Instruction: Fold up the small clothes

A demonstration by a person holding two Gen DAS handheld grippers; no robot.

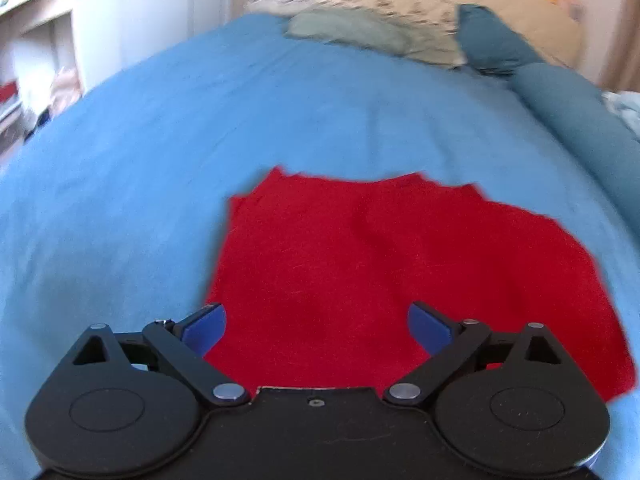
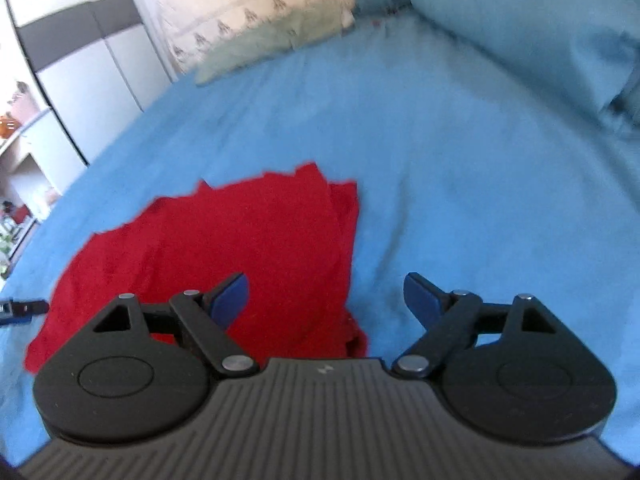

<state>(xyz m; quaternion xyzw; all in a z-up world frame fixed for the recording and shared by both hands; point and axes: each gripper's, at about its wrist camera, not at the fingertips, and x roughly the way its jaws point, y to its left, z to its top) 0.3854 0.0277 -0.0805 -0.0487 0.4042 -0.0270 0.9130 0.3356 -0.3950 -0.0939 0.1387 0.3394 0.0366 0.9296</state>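
- Looking along the left wrist view: the left gripper (image 1: pixel 317 322) has its jaws spread wide, holding nothing, with both blue pads (image 1: pixel 208 328) above the near part of the red garment (image 1: pixel 360 272).
- The red garment lies flat on the blue bedsheet (image 1: pixel 140 180), folded, with layered edges showing along its far side and its left side.
- Beyond the garment, at the far end of the bedsheet, a pale green pillow (image 1: pixel 348 30) lies against a cream patterned pillow (image 1: pixel 400 0); a dark teal cushion (image 1: pixel 496 40) sits to the right of them.
- A white shelf unit (image 1: pixel 36 48) stands off the bedsheet's left edge.
- Looking along the right wrist view: the right gripper (image 2: pixel 326 298) also has its jaws wide apart and empty.
- Its left blue pad (image 2: pixel 230 298) is over the red garment (image 2: pixel 240 248); its right pad is over bare blue bedsheet (image 2: pixel 460 168), just beyond the garment's right edge.
- The tip of the left gripper (image 2: pixel 20 307) shows at the garment's left edge.
- A cream patterned pillow (image 2: pixel 260 12) lies beyond the garment at the bedsheet's far end.
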